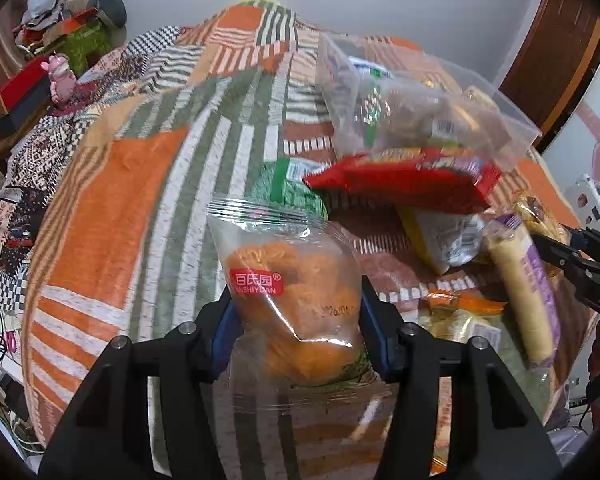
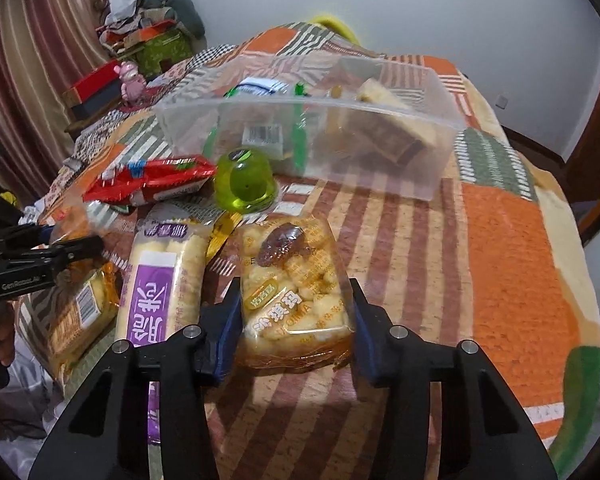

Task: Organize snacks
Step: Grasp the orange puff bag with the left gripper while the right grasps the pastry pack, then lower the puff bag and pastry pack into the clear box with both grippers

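Observation:
My left gripper (image 1: 296, 320) is shut on a clear bag of orange noodle snack (image 1: 296, 300) and holds it above the blanket; it also shows at the left edge of the right wrist view (image 2: 76, 246). My right gripper (image 2: 296, 316) is shut on a yellow puffed-snack packet (image 2: 296, 284); it also shows at the right edge of the left wrist view (image 1: 560, 252). A clear plastic bin (image 2: 312, 128) with several snacks inside stands beyond, also in the left wrist view (image 1: 412, 104). A red packet (image 2: 152, 182), a green jelly cup (image 2: 246, 188) and a purple-labelled packet (image 2: 160, 280) lie between.
The snacks lie on a bed with an orange, green and striped blanket (image 2: 500, 240). A pink toy (image 2: 130, 80), boxes and clothes (image 2: 156, 28) sit at the far left by the curtain. A door (image 1: 556, 60) is at the right.

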